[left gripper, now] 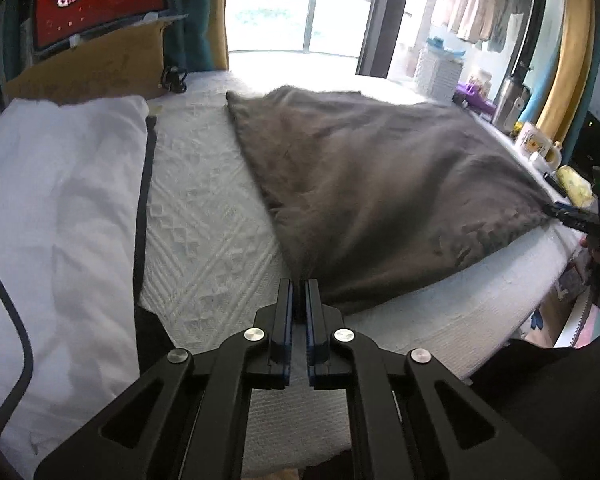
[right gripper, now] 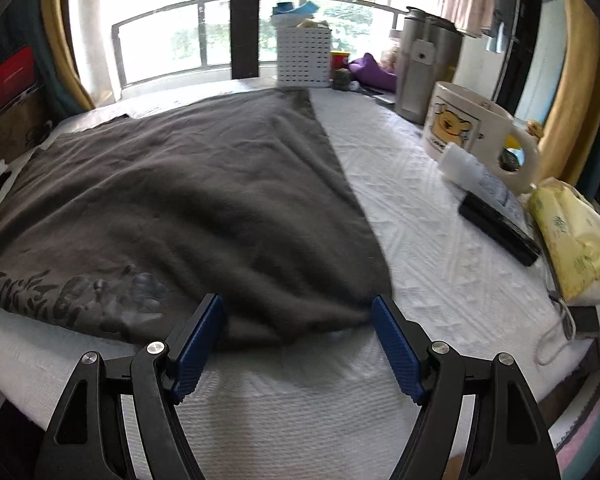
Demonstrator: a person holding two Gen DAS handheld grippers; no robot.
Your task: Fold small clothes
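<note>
A dark grey garment (left gripper: 380,184) with a faded print lies spread on the white textured surface (left gripper: 204,220). My left gripper (left gripper: 298,286) is shut, and the garment's near left corner tapers into its tips. In the left wrist view my right gripper (left gripper: 556,213) shows at the far right, at the garment's other near corner. In the right wrist view the right gripper (right gripper: 298,306) is open, its blue pads (right gripper: 396,344) on either side of the garment's (right gripper: 220,184) near right corner, not pressing it. The print (right gripper: 72,292) runs along the near edge.
A white cloth with dark trim (left gripper: 60,220) lies on the left. Along the right edge stand a cartoon mug (right gripper: 472,120), a black remote (right gripper: 496,228), a yellow tissue pack (right gripper: 572,240) and a metal flask (right gripper: 424,72). A white perforated basket (right gripper: 304,56) stands by the window.
</note>
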